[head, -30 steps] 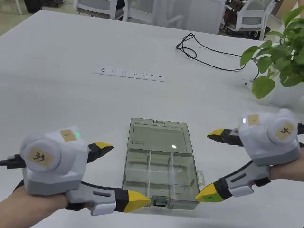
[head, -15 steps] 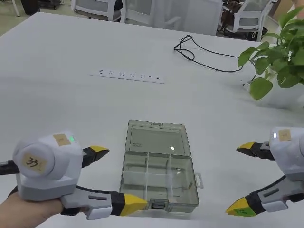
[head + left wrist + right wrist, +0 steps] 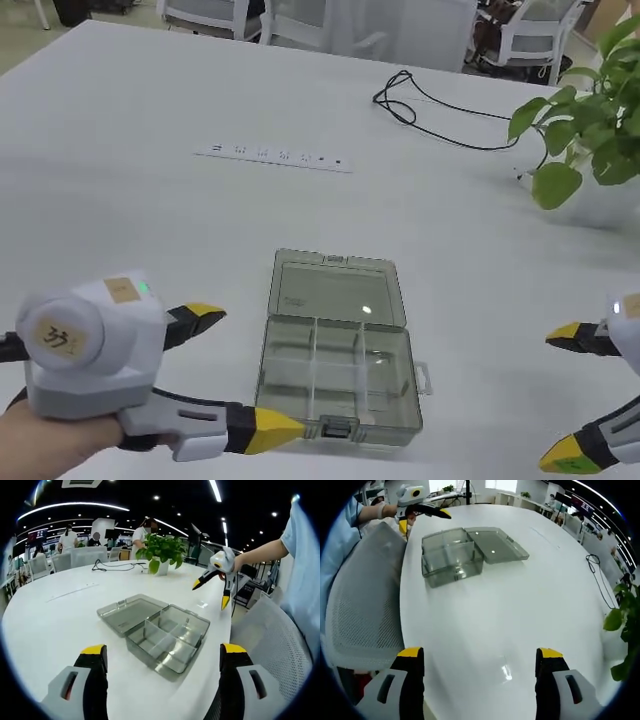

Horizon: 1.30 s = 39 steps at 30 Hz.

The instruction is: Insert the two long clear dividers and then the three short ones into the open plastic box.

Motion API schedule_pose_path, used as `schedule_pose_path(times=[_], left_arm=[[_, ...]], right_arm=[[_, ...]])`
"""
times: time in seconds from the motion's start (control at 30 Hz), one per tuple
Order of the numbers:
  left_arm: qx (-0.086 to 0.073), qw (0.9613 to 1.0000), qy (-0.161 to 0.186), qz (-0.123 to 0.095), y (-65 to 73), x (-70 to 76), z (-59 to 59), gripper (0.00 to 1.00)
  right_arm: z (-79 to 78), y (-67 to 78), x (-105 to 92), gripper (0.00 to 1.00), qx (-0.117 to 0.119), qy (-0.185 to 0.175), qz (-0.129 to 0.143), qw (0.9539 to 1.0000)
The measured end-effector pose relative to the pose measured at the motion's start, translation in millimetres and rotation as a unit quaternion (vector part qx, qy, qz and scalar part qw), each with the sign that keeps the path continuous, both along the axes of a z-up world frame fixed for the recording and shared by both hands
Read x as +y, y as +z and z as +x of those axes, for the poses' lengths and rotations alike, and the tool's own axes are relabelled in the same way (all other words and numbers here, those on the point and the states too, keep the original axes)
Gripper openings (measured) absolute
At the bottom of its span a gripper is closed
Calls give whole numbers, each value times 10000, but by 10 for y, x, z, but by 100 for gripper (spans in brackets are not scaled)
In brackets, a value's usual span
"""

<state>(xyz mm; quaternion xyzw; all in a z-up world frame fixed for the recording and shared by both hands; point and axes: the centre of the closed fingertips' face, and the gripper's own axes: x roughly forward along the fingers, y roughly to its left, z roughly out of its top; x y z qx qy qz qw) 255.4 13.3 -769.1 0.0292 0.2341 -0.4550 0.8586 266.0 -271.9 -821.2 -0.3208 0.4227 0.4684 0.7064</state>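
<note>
Backing my right gripper [image 3: 567,397] off the box [image 3: 335,375] toward 3 o'clock, fingers apart like the left gripper [image 3: 240,372]; dividers [image 3: 313,365] looked seated, probably done.

White yellow-tipped left tongs [image 3: 240,372], 33 label [image 3: 57,338]

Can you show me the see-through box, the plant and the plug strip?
box [image 3: 335,292], head view, on its open lid.
plant [image 3: 556,184], head view, on a big leaf.
power strip [image 3: 275,156], head view, on its middle.
</note>
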Motion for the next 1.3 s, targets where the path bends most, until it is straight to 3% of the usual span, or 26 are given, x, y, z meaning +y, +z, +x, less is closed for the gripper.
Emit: schedule_pose_path(times=[0.27,0.4,0.5,0.67,0.87,1.3], left_arm=[[-20,10000,63,37,-9,60,-3,99],[-76,9999,76,74,1,82,-6,100],[-86,9999,79,40,21,91,-12,100],[-86,9999,105,55,28,117,-15,100],[-25,9998,173,-2,13,137,-16,100],[10,9996,291,7,3,219,-58,99]], right_arm=[[53,-67,-148,88,84,136,-286,9995],[42,-100,-210,71,149,312,-507,9981],[39,-132,-245,67,200,373,-631,9971],[31,-176,-312,50,274,614,-898,9937],[13,-224,-335,46,238,1072,-1184,9869],[67,-319,-341,41,426,1221,-1253,9837]])
